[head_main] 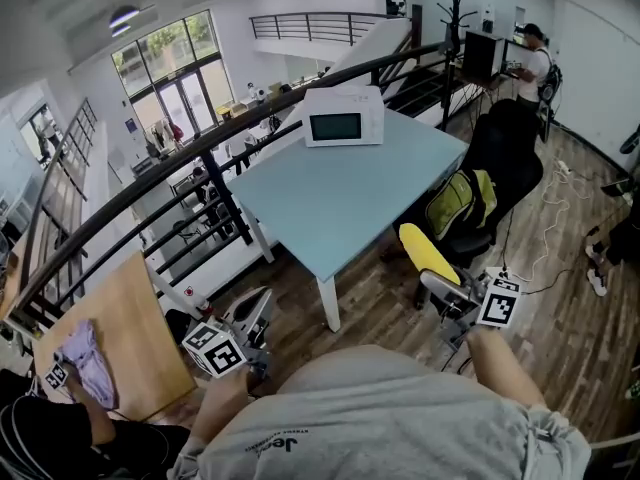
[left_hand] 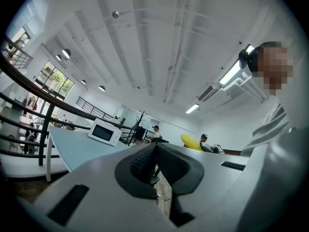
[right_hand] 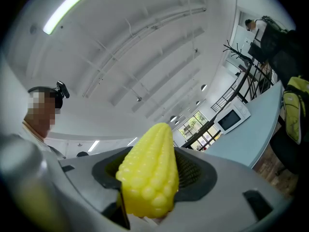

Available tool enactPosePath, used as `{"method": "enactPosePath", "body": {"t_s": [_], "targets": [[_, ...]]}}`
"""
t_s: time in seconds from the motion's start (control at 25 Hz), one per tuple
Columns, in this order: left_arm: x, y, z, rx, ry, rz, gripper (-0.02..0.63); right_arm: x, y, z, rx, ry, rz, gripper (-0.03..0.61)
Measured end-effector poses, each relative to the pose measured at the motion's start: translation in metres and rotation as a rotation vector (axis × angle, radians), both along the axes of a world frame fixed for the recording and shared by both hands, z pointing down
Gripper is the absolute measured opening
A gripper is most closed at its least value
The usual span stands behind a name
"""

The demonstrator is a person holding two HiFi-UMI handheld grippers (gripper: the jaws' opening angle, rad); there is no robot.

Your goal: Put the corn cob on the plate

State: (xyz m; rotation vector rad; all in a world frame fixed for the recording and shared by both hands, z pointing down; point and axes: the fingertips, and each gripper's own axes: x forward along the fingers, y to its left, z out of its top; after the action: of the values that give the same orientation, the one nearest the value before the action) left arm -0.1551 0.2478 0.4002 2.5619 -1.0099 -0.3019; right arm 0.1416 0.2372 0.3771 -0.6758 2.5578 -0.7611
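Note:
The yellow corn cob (head_main: pixel 428 253) sticks out of my right gripper (head_main: pixel 440 280), low at the right of the head view. Close up, the corn cob (right_hand: pixel 147 175) fills the space between the black pads, its pointed tip upward, and my right gripper (right_hand: pixel 154 170) is shut on it. My left gripper (head_main: pixel 252 318) is held low at the left, beside its marker cube (head_main: pixel 213 348). In its own view my left gripper (left_hand: pixel 153 153) has its pads together with nothing between them. I see no plate in any view.
A light blue table (head_main: pixel 340 198) stands ahead with a white microwave (head_main: pixel 343 116) at its far end. A black chair with a yellow-green bag (head_main: pixel 460 200) stands at its right. A wooden table (head_main: pixel 130 318) with a purple cloth (head_main: pixel 88 360) is at the lower left, beside a dark railing (head_main: pixel 200 163).

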Motion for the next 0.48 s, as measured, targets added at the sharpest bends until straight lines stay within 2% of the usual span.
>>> {"method": "enactPosePath", "body": {"t_s": [0.48], "targets": [[0.088, 0.000, -0.002, -0.005, -0.042, 0.029, 0.018, 0.081, 0.010, 0.011, -0.006, -0.010, 0.006, 0.268]]}}
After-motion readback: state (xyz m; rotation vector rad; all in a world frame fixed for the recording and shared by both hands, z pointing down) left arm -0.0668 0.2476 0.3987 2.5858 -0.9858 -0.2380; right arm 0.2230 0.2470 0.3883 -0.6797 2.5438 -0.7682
